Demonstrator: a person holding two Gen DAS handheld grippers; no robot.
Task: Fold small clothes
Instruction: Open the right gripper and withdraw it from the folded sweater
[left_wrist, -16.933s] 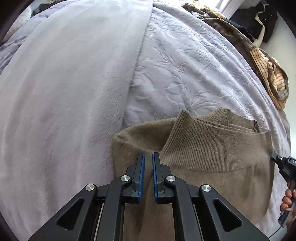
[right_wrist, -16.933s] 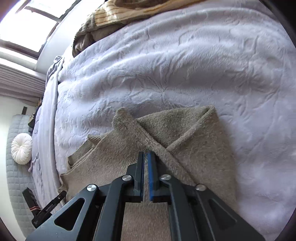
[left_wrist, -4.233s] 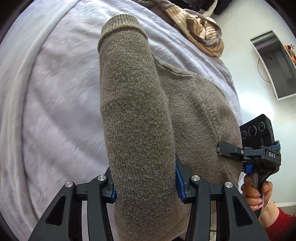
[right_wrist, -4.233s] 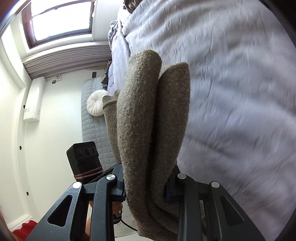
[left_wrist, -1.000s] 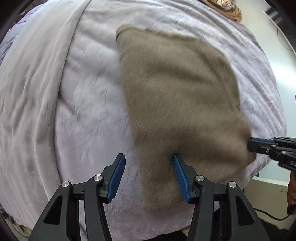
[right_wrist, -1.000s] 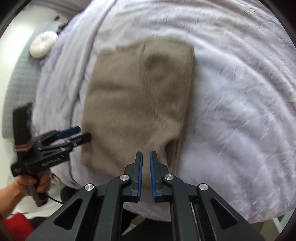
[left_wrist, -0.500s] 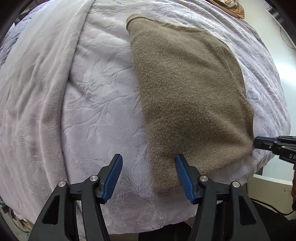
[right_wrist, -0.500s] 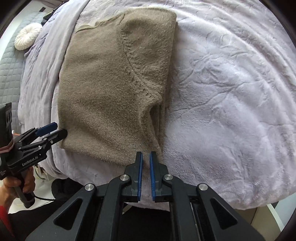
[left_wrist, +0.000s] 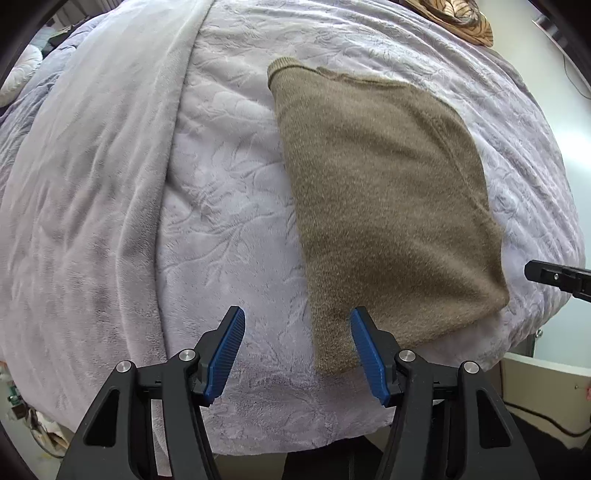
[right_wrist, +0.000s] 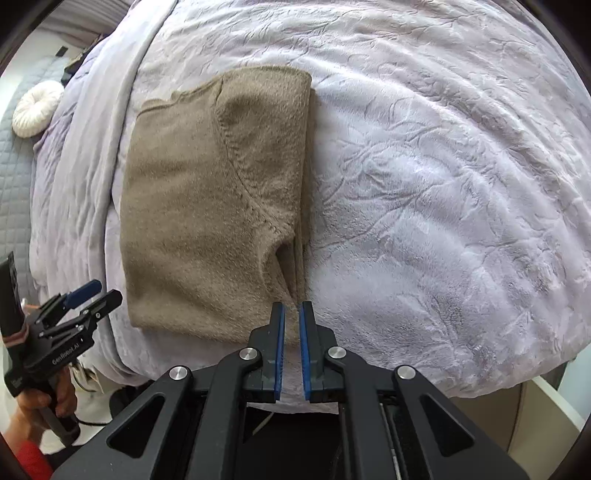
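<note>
Left gripper (left_wrist: 297, 345) hangs above the bed with its blue fingers (left_wrist: 226, 350) spread wide, having just been opening, released, gripping nothing; the near corner of the folded sweater (left_wrist: 384, 206) shows in the gap between them, but the pads are not pressing on it. Over on the right, the right gripper (right_wrist: 291, 347) has its fingers (right_wrist: 279, 350) drawn nearly together, clenched with only a thin slit between the pads and nothing caught in it; the tips sit just off the sweater's near right corner. The brown knit sweater lies flat on the bed as a folded rectangle, a sleeve seam curving across its top layer, stacked layers showing along its right edge. Beneath it, a pale lilac blanket (right_wrist: 424, 177) with an embossed leafy pattern covers the bed, and a smoother fold of it runs down the left side. From the right wrist view, a person's hand (right_wrist: 51, 400) with a red sleeve grips the left gripper's handle at lower left. A round white cushion (right_wrist: 37, 107) sits against a grey quilted headboard (right_wrist: 14, 162). A striped tan garment (left_wrist: 458, 18) lies bunched at the far edge of the bed.
</note>
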